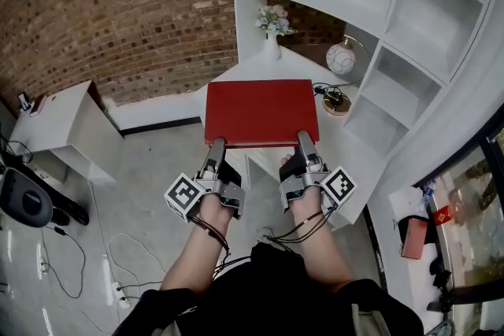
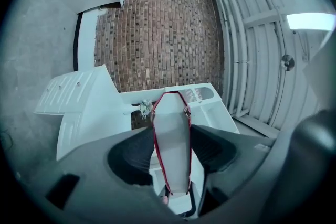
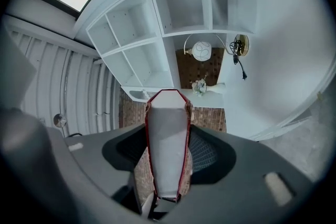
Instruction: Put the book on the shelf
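Left hand-held gripper (image 1: 214, 144) and right hand-held gripper (image 1: 304, 138) are each clamped on the near edge of the red book (image 1: 261, 112), jaws fairly wide with the page block pinched between the pads. The book sits flat in the centre of the head view, over the corner of the white bench (image 1: 299, 65). The shelf (image 1: 417, 59) cubbies fill the upper right of the frame.

What worries me: only that one edge is gripped, so nearly the whole book hangs out past the jaws. Its weight could lever it down and let it slide out, or let the covers splay. Honestly can't tell if the far edge is resting on the bench or hanging clear.

Two grips also means both hands have to travel together. If one leads, the book twists and one side probably lets go.

The flower vase (image 1: 271, 47) at upper centre and the globe lamp (image 1: 340, 57) just right of it stand close beyond the far edge. Swinging toward the cubbies low could clip either, and going in skewed could catch a divider.
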Action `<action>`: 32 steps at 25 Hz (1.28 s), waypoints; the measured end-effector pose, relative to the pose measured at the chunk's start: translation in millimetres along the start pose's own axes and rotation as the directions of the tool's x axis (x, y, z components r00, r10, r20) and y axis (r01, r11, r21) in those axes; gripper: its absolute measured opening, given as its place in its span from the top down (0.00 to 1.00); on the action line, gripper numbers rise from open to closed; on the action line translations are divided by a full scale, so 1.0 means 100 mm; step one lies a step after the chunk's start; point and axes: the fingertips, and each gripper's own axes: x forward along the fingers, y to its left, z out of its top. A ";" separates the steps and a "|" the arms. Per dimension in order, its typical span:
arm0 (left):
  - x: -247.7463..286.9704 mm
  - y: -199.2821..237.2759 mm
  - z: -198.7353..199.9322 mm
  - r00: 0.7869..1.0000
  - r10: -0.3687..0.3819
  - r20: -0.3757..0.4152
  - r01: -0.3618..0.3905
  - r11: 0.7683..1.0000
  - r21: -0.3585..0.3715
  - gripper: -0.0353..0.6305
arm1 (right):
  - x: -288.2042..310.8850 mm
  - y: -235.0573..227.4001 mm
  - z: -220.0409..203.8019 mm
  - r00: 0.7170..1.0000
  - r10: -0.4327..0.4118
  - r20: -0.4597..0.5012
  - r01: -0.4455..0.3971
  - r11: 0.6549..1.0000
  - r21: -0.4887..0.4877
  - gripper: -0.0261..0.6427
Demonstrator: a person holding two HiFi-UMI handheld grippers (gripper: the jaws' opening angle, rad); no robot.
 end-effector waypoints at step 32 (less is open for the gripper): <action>3.28 0.16 -0.48 0.896 -0.173 -0.410 0.135 0.984 -0.120 0.62 | 1.51 -0.12 1.83 0.910 0.071 0.408 -0.012 0.989 -0.146 0.59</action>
